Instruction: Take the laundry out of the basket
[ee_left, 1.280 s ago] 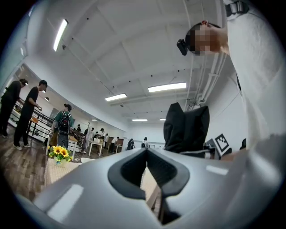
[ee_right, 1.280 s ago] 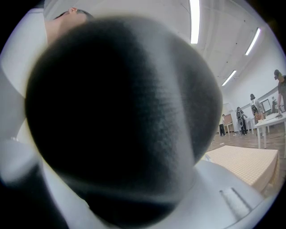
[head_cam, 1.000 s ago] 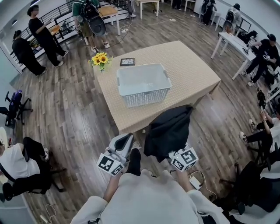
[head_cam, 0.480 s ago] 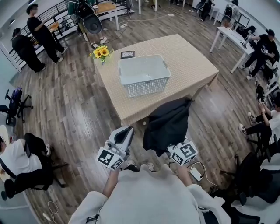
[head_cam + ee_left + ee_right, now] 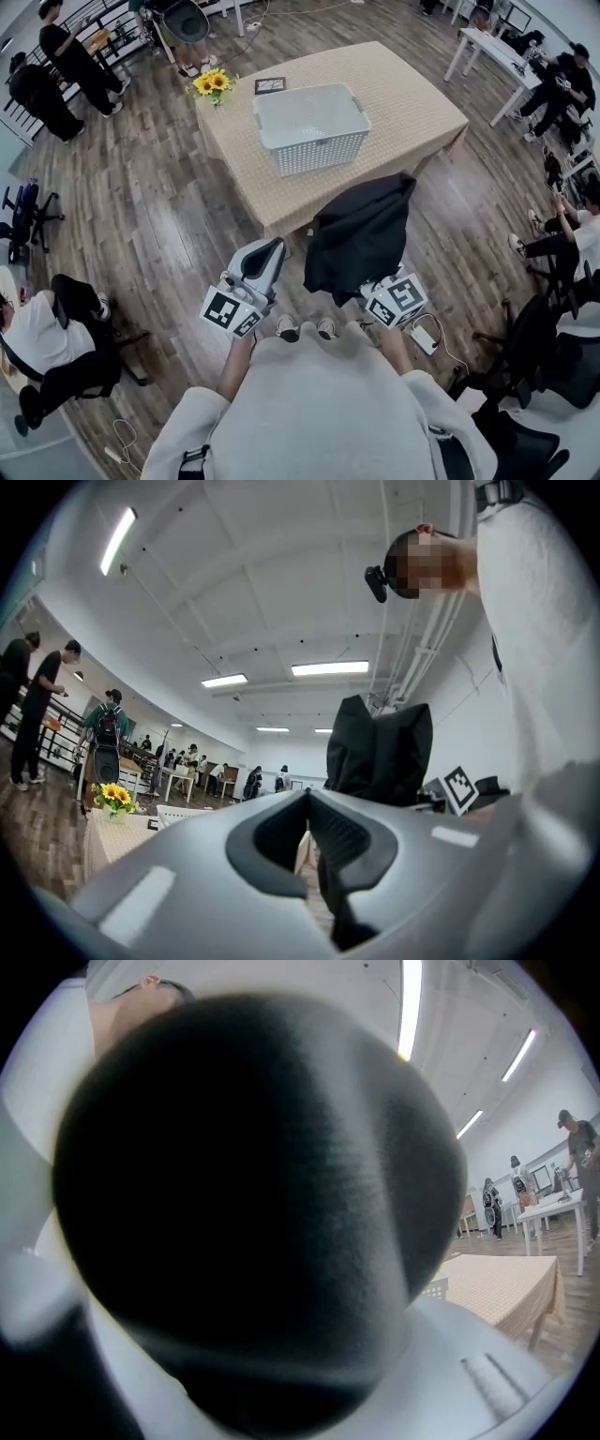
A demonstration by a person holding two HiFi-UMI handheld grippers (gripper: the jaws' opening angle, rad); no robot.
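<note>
Just changed: over the last second the person has backed away from the basket [image 5: 319, 155]. It and the table [image 5: 412, 103] under it now sit farther off, and the black garment [image 5: 361, 234] has come away with the person.
Meaning for the task: this piece is fully clear of the basket. From where I stand the basket looks empty, so I judge the unloading about done, with only somewhere to lay the cloth still wanted.
Right gripper [image 5: 375, 289]: clamped on the garment's lower end, well back from the basket; cloth fills its own view.
Garment: held up in the air between the person and the basket, touching neither.
Left gripper [image 5: 272, 248]: jaws together with nothing in them, just beside the garment, well back from the basket.
</note>
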